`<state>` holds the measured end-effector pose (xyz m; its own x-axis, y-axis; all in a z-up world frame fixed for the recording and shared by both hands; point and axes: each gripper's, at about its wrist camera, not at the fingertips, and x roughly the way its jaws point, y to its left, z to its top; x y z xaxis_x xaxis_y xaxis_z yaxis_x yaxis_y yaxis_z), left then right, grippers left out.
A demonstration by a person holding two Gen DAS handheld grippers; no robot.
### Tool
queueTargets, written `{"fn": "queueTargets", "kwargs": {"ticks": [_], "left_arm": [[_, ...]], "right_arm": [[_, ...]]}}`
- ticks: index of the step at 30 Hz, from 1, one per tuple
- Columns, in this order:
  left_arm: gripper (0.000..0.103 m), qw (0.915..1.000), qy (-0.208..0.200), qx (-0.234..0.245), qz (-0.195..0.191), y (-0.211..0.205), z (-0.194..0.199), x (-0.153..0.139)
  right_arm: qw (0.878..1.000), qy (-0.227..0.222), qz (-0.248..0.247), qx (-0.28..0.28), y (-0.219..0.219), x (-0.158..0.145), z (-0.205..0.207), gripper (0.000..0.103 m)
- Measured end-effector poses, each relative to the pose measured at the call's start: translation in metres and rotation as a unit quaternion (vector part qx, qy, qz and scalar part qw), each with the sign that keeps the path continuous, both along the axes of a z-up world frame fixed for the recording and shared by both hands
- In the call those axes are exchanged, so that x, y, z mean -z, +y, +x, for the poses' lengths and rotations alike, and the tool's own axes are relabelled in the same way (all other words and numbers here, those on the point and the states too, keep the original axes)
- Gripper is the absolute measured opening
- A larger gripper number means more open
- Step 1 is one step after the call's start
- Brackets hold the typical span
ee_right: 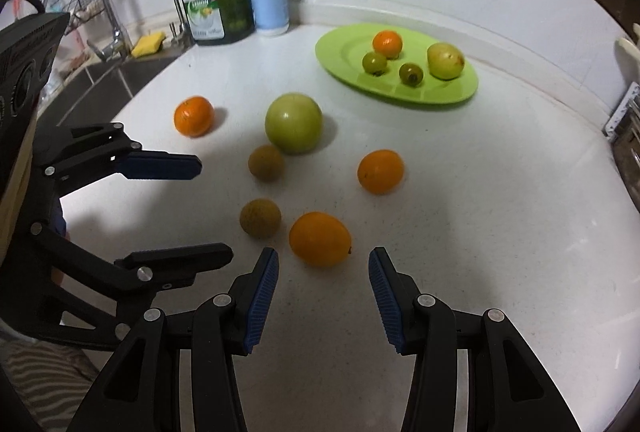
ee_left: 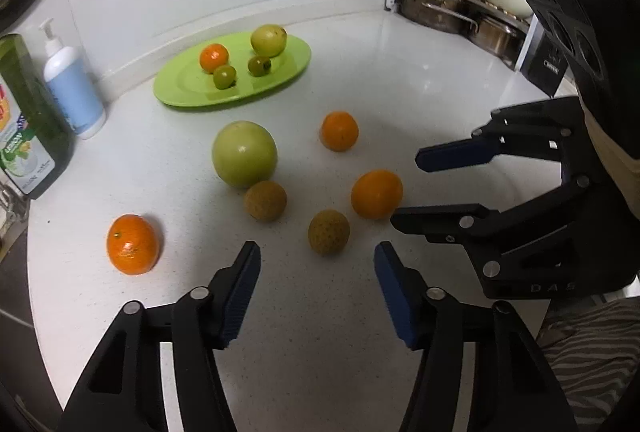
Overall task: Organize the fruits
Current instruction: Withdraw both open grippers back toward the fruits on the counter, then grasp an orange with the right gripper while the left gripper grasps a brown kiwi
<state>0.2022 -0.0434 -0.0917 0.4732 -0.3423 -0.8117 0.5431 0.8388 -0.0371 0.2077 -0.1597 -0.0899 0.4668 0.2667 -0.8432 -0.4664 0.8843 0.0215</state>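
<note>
We take the green plate at the back of the white counter as our landmark; it already carries four fruits, and six more lie loose on the counter in front of it. Of those, the orange farthest from the plate on our right-hand side matters most now. It sits just ahead of the right gripper, almost centred on the gap between its blue pads, a touch toward the left pad. It looks slightly oval, its long axis running roughly across the gap.

The right gripper stands spread, nothing between its jaws, the orange not yet inside them. We judge that a short push forward and down would bring the pads to either side.

The left gripper is also spread and empty. Nearest it, again on the side away from the plate, lies a small brownish fruit, just ahead of its gap and slightly right of centre. The big green fruit and the other oranges lie closer to the plate, farther from both grippers.
</note>
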Motion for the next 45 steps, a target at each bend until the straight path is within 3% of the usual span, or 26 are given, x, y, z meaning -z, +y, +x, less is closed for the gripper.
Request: {"fn": "queueTargets", "kwargs": {"ticks": [8,15,28,45], "left_arm": [[0.044,0.9997,0.014,0.019,-0.003,-0.006,0.012,0.011],[0.039,0.9994,0.023,0.026,-0.004,-0.01,0.019,0.016],[0.026,0.9991,0.036,0.009,-0.02,-0.01,0.031,0.023],[0.026,0.9973,0.035,-0.05,-0.042,0.001,0.022,0.015]], "right_arm": [[1.0,0.008,-0.012,-0.024,0.004,0.009,0.01,0.048],[0.999,0.015,-0.013,-0.028,0.005,0.013,0.018,0.047],[0.999,0.028,0.001,-0.033,0.005,0.021,0.033,0.037],[0.999,0.014,0.031,0.001,-0.002,0.014,0.026,0.036]]}}
